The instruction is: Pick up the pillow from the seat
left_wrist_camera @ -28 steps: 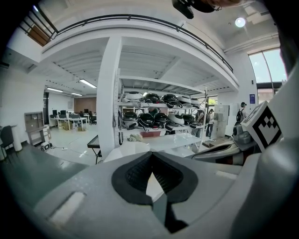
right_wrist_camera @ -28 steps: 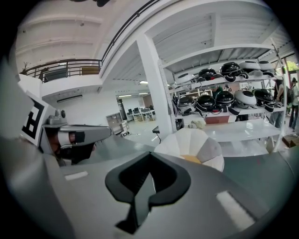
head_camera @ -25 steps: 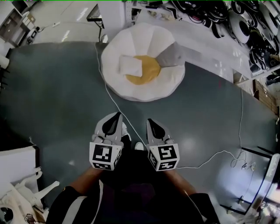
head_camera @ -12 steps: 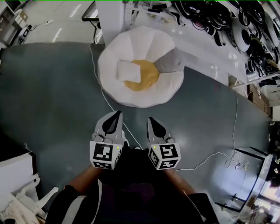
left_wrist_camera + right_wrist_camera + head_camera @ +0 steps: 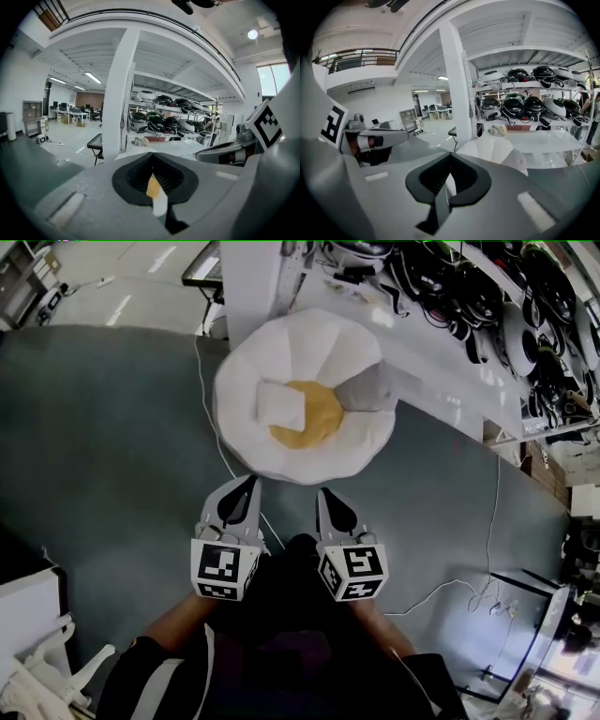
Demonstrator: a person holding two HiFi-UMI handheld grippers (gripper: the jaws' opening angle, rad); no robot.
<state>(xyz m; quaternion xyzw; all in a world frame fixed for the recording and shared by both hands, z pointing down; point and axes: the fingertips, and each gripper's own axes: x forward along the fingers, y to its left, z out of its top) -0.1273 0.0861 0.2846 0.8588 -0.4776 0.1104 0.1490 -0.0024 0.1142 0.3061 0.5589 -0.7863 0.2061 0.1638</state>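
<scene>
Head view: the white pillow (image 5: pixel 279 406) lies on the round seat (image 5: pixel 309 334), apparently overlapping its yellow centre. Left gripper (image 5: pixel 247 486) and right gripper (image 5: pixel 324 495) are closed, empty, short of the seat.

Open grey floor (image 5: pixel 112 446) lies before the round white seat (image 5: pixel 300 343) — only a thin white cable (image 5: pixel 225 463) crosses it; a white pillar (image 5: pixel 251 277) and shelving (image 5: pixel 450 296) stand close behind.
</scene>
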